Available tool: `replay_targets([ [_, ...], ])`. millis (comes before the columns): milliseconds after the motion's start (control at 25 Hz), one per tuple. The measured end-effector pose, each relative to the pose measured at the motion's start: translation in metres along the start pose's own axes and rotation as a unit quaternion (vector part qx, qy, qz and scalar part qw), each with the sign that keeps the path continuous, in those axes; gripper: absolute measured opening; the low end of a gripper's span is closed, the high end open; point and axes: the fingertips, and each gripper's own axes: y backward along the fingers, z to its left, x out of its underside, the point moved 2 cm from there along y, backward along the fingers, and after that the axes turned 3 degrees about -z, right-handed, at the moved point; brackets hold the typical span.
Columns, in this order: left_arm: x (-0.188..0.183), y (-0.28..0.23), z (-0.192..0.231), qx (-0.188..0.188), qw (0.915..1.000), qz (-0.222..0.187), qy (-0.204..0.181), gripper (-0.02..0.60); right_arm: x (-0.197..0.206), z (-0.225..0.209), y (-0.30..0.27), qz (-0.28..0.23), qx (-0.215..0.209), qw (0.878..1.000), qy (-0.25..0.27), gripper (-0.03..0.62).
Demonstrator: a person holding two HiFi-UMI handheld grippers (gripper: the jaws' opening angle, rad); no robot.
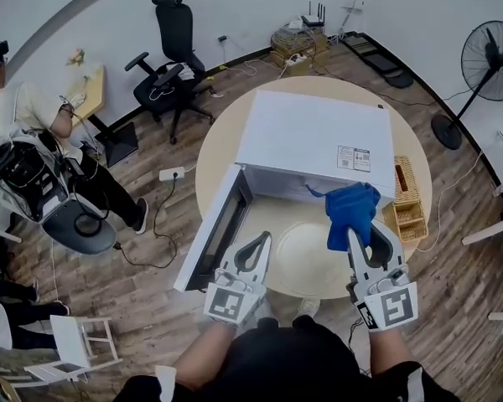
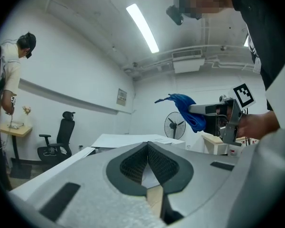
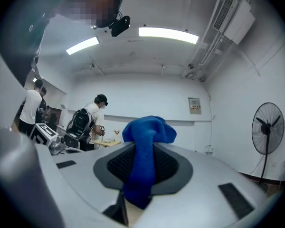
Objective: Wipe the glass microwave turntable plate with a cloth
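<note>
Sitting on round table (image 1: 224,143): open microwave (image 1: 314,136), glass plate (image 1: 306,256); plank floor (image 1: 142,285).

Cloth (image 1: 350,210): blue, soft, nappy terry. Microwave casing (image 1: 314,132): white, smooth, satin (paper label (image 1: 355,158) on top). Table (image 1: 222,145): pale matt wood. Floor (image 1: 142,224): brown wood planks. Right gripper (image 3: 143,146): grey matt plastic; pads (image 3: 173,167) black, gridded.

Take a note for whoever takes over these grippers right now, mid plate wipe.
Left gripper: shut, empty, beside the plate's left edge.
Right gripper: shut on the blue cloth, held in the air, off the plate.
Glass plate: flat on the round table, in front of the open microwave.
Done: cloth in grip, plate out.
Left: lower the cloth and wipe the plate.
</note>
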Motion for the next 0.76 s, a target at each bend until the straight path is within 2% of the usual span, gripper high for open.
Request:
replay_targets([
  [760, -0.016, -0.005, -0.004, 0.016, 0.9998, -0.007, -0.007, 0.006, -0.01, 0.009, -0.014, -0.013, -0.02, 1.0, 0.0, 0.083],
])
